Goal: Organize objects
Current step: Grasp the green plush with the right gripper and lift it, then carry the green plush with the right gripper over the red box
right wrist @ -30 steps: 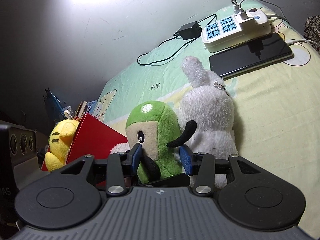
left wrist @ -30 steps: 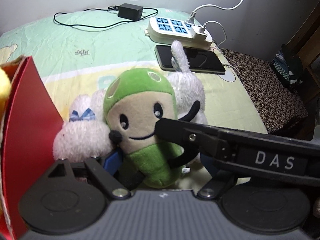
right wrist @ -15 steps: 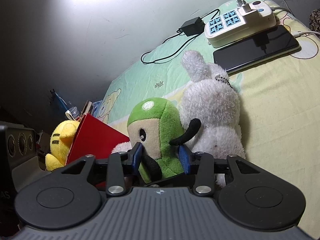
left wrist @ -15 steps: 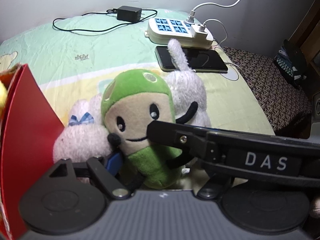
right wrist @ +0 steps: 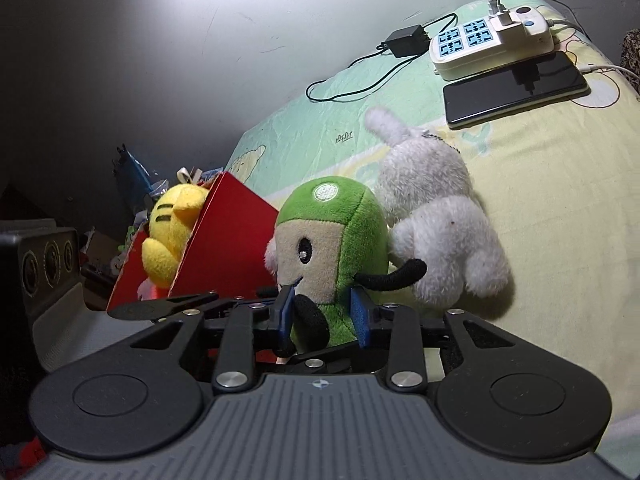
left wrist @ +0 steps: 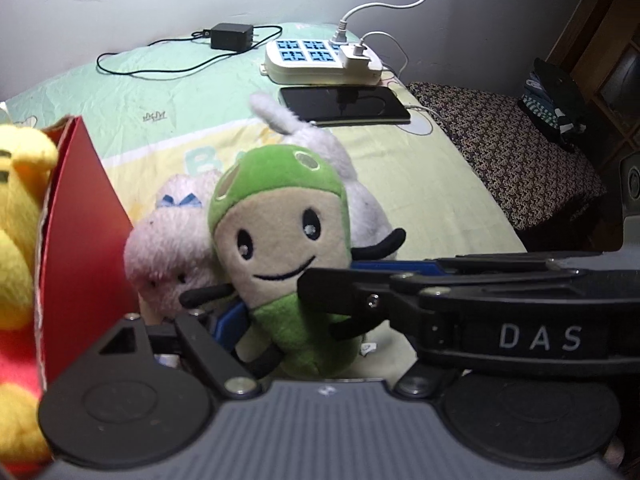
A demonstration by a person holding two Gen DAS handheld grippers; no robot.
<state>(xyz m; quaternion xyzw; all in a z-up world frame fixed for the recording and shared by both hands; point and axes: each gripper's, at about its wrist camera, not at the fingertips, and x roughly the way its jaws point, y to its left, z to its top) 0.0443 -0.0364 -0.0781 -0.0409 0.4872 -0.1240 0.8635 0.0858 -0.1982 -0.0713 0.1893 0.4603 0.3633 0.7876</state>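
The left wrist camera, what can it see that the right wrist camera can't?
Only the left wrist view shows the green plush toy's whole smiling face, the blue bow on the pink plush, and the right gripper reaching in from the side. Only the right wrist view shows the right gripper's blue pads pressed on the green toy's sides. Both show the white plush, yellow plush, red box, phone and power strip.

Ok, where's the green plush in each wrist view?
Left wrist: green plush at centre, facing the camera, red box to its left.
Right wrist: green plush at centre, side-on, between the right tongs.
Shared landmark: white power strip.
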